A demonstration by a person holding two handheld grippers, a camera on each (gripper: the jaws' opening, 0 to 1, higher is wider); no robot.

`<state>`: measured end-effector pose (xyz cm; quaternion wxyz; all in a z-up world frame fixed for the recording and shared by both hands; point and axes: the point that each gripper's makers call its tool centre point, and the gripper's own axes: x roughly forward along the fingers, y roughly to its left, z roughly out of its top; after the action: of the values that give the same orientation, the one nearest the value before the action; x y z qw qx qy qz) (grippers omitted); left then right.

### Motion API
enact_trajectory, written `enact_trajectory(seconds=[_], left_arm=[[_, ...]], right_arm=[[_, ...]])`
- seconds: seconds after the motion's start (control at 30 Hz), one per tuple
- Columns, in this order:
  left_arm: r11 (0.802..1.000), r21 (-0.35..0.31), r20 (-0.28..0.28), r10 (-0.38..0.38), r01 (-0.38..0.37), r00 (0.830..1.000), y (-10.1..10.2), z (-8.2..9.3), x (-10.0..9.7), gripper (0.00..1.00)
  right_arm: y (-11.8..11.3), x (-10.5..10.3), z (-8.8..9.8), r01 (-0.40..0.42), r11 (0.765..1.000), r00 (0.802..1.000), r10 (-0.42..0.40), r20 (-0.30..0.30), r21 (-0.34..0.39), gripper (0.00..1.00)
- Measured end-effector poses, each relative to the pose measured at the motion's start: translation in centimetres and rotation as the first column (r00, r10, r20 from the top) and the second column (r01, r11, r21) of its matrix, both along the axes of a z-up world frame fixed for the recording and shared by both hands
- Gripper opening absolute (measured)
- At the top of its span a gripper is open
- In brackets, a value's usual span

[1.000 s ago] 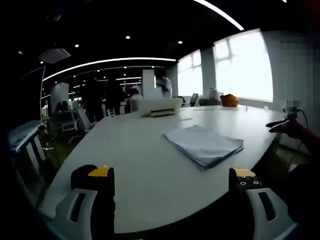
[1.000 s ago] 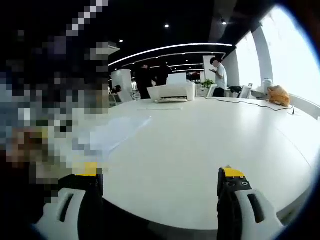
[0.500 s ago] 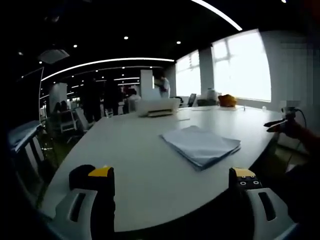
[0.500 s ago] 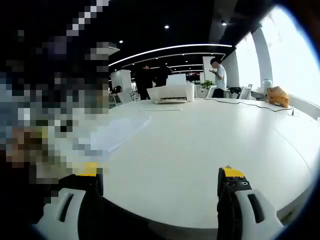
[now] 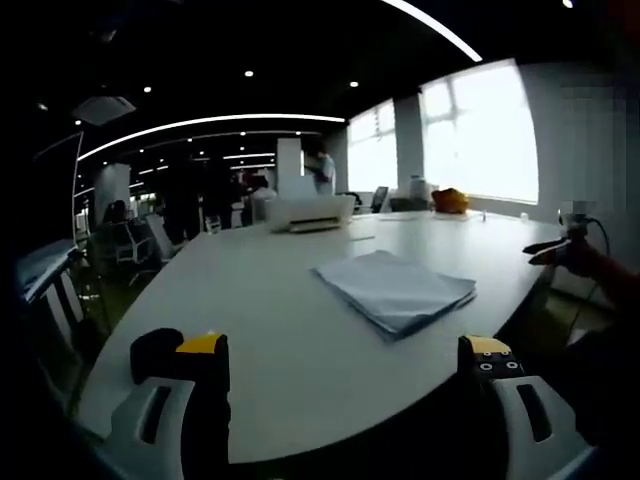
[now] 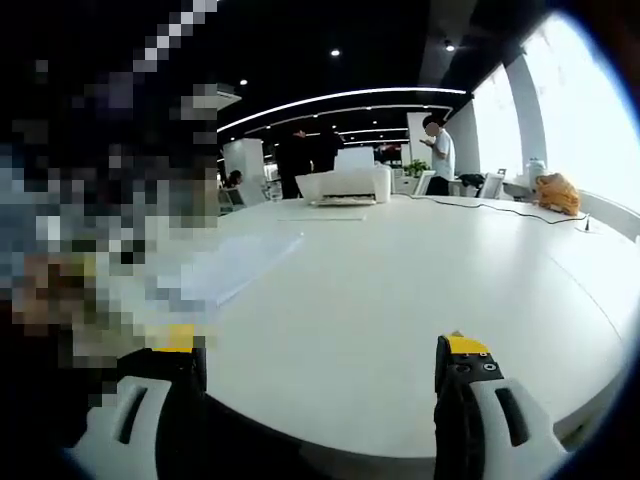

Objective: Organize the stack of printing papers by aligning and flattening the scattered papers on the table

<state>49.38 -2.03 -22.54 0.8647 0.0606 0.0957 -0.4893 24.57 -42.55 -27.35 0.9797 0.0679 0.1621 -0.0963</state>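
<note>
Left gripper view: paper stack lies beyond the jaws.

The bench has a smooth, white, faintly glossy top, the stack of papers on it looks matt and thin-leaved, and each hand-held gripper wears matt grey plastic with yellow tips.

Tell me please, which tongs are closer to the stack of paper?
Probably the left tongs: the stack of paper lies just ahead of them, slightly right. From the right tongs, it lies farther off to the left.
</note>
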Motion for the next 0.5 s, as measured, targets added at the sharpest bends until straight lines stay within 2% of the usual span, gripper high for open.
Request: enact_trajectory(seconds=[0.5], left_arm=[[1.000, -0.001, -0.004, -0.001, 0.001, 1.000, -0.01, -0.24, -0.02, 0.97]], right_arm=[[-0.16, -0.29, 0.17, 0.006, 1.000, 1.000, -0.006, 0.003, -0.005, 0.90]])
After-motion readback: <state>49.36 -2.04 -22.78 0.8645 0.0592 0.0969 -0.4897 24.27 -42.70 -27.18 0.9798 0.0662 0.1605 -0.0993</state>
